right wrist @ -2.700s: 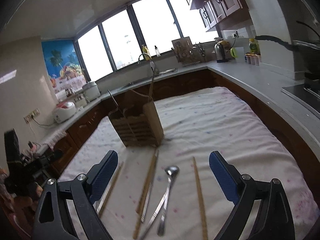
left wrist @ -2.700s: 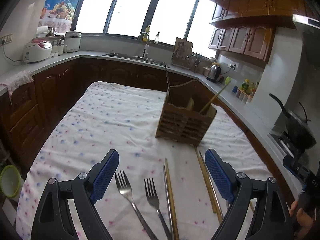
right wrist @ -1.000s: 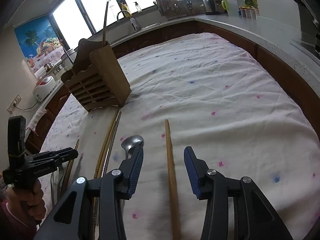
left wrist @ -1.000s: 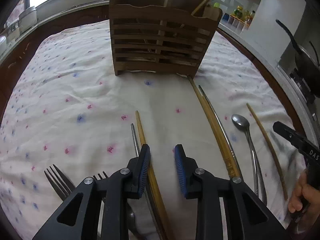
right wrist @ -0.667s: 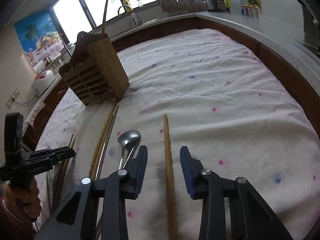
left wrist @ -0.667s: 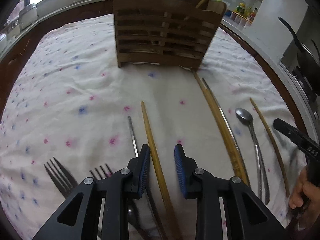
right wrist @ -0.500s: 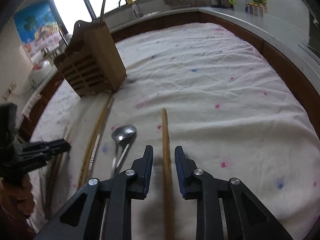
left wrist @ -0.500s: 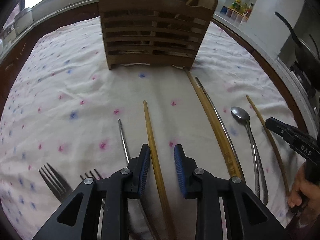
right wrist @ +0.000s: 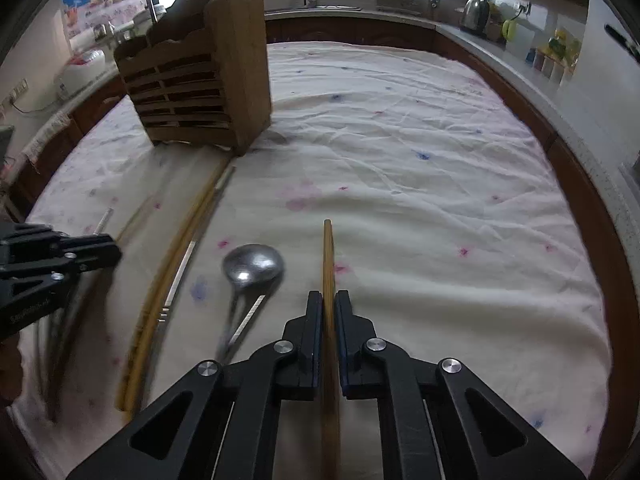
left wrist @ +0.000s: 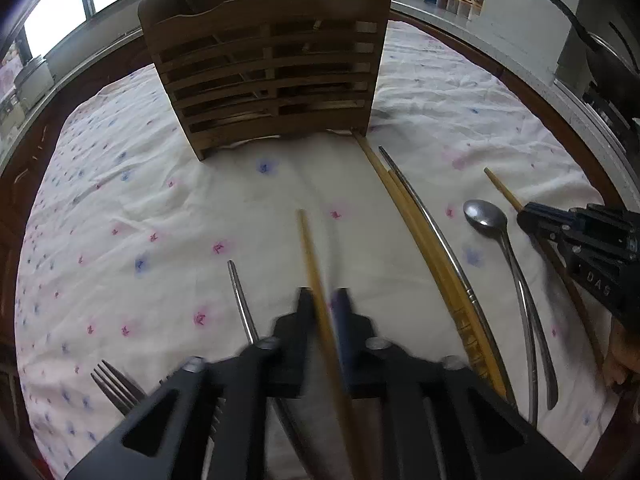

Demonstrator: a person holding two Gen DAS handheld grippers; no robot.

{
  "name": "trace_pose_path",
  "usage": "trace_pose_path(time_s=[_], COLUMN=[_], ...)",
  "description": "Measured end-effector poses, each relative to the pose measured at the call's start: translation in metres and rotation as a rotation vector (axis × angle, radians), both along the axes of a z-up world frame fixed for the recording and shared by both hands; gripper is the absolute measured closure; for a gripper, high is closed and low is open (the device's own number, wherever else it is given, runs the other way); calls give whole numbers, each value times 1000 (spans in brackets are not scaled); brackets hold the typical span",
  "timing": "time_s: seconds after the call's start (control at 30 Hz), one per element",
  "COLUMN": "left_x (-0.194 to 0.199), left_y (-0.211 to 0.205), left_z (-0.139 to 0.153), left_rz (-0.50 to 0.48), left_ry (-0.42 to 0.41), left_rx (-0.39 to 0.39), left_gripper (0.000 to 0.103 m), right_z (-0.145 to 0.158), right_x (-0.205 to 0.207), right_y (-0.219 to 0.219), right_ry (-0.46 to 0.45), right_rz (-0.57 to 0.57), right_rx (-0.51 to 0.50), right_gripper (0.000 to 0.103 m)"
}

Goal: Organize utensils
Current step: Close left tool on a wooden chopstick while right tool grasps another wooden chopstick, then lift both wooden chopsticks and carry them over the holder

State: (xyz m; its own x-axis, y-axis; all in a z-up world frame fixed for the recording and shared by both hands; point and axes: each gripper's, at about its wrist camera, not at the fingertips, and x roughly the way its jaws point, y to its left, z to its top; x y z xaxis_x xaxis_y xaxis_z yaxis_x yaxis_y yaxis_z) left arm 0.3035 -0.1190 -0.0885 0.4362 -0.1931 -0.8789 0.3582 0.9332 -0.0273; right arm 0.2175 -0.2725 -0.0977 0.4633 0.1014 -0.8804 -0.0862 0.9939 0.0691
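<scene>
My left gripper [left wrist: 323, 294] has its jaws closing, the pads pressing a wooden chopstick [left wrist: 310, 248] that points toward the slatted wooden utensil holder [left wrist: 264, 76]. My right gripper [right wrist: 328, 294] is likewise closing, clamped on another wooden chopstick [right wrist: 328, 256] that juts forward over the cloth. A metal spoon [right wrist: 253, 266] lies just left of it, beside a wooden chopstick pair [right wrist: 188, 232]. The holder [right wrist: 196, 92] stands upright at the back left with some utensils in it. Each gripper shows at the edge of the other's view.
A metal chopstick [left wrist: 240, 300] and two forks [left wrist: 114, 384] lie left of my left gripper; a long metal chopstick [left wrist: 432, 232] lies beside the wooden pair [left wrist: 416, 236]. The flowered white tablecloth [right wrist: 440, 160] covers the table. Kitchen counters ring it.
Both grippers sank toward the cloth and their jaws came together, each onto the wooden chopstick that lay between them. The right gripper also rolled and shifted sideways.
</scene>
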Motion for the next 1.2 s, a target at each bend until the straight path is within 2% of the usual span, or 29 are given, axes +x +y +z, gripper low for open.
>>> trace_pose_path(time_s=[0.17,0.33,0.63,0.97,1.2], left_x=[-9,-32,-83,-123,-134], left_y=[10,29,73,108,119], left_z=[9,42,93,123,135], left_rz=[22,36,39,50,63], left_ry=[-12,-62,-175,-250,-305], left_rx=[-54,-181,-330,-408,-431], left_gripper=[98,99,99,99,99], right_z=[26,62,113,151,168], right_x=[-15,-35,-59,-77,-77], right_y=[-8,-17,-7,5,14], right_ry=[-50,-132,-253,-361,-412], right_rz=[-28,-60,-51,-38,-21], right_rx=[95,171,204,220,221], right_gripper=[97,97,97,97,97])
